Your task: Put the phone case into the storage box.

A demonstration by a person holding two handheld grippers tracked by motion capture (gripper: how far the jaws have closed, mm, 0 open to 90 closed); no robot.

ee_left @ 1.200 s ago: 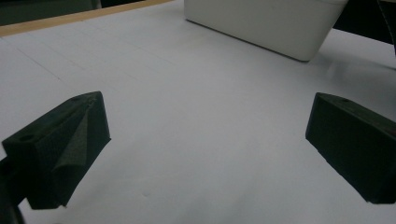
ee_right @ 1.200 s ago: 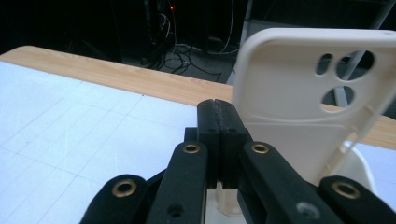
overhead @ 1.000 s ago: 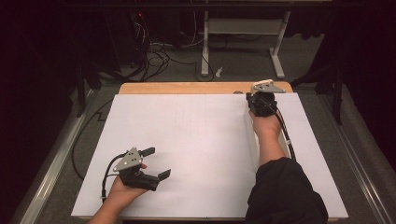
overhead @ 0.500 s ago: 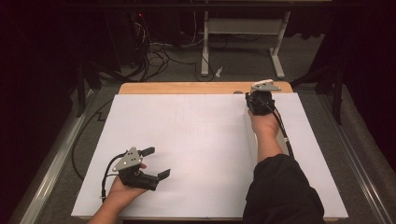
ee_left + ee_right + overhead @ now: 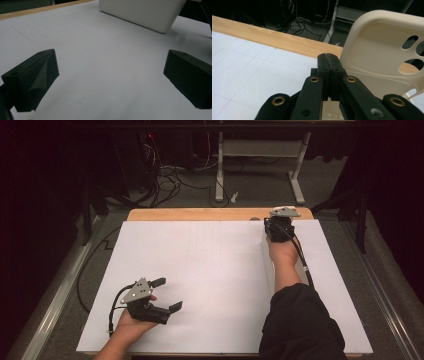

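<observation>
White plastic basket [image 5: 377,50] is sitting at the far right of the table, close to the far edge; in the right gripper view its cream wall, with rounded corners and oval cut-outs, is rising just to the right of and behind the jaws, and in the left gripper view it [image 5: 140,12] is showing as a pale box well beyond the open jaws. White gridded sheet [image 5: 200,270] is covering nearly the whole tabletop, with a strip of wooden table edge [image 5: 200,214] showing along the far side. Beyond the table, a grey desk frame [image 5: 260,150] is standing on the dark floor, with loose cables [image 5: 170,180] lying beside it. Person's right forearm, in a dark sleeve [image 5: 300,325], is stretching forward along the right side of the sheet. Right gripper [image 5: 276,226] is pointing toward the far edge beside the basket; its jaws are pressing flat against each other [image 5: 328,56], fully closed, with nothing visible between the pads. Cannot tell whether they are touching the basket wall. Left gripper [image 5: 166,294] is resting in the person's left hand at the near left corner, well apart from the basket; its jaws are standing wide open [image 5: 110,77] over bare sheet, holding nothing.
</observation>
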